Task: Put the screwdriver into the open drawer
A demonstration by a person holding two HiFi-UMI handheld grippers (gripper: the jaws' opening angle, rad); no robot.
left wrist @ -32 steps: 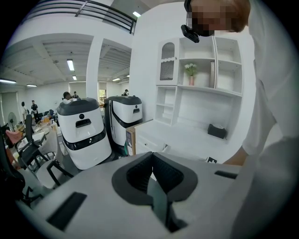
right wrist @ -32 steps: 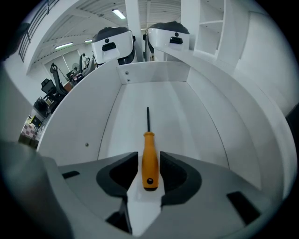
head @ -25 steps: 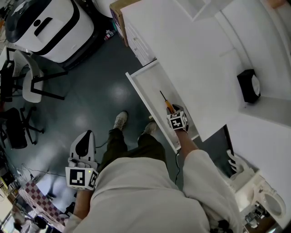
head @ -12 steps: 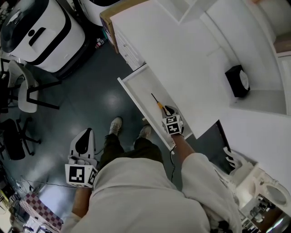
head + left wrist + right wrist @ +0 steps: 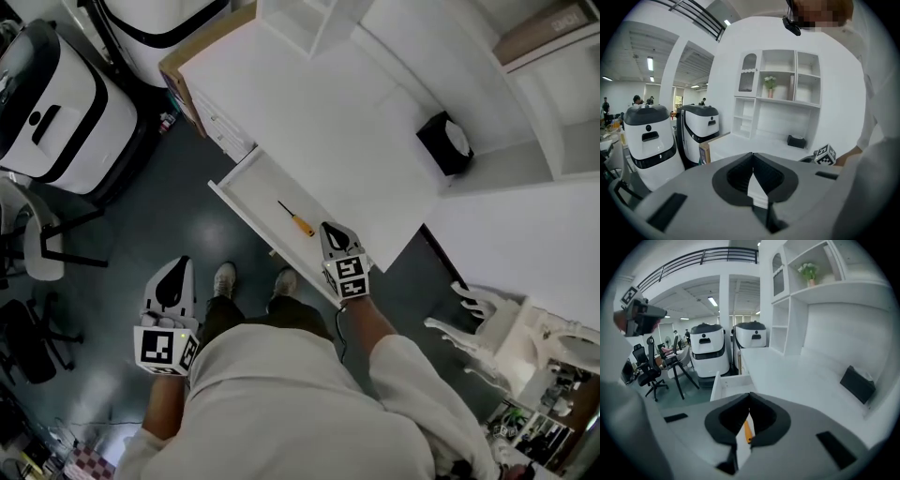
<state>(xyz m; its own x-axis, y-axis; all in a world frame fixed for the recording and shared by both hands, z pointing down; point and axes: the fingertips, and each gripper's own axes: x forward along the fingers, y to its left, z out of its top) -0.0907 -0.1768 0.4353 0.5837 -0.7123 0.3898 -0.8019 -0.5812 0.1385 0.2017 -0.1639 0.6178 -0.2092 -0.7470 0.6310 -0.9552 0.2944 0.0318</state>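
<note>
1. Screwdriver first: it now lies loose on the bottom of the open drawer, roughly lengthwise, with the orange handle at the end nearer you.
2. Your right gripper is what changed. A second ago it sat low at the handle. Now it has lifted away, and its jaws have come together on nothing.
3. In the right gripper view, the handle shows only through the slit under the closed right gripper. It is down in the drawer, not pinched.
4. Your left gripper is closed and empty too. It hangs at your side over the floor, well apart from the drawer, and has played no part. Its own view shows the left gripper with its tips meeting.
5. What this means: the release looks clean and the placement appears finished. The drawer remains pulled out from under the white surface, and the task asks for nothing more there.
</note>
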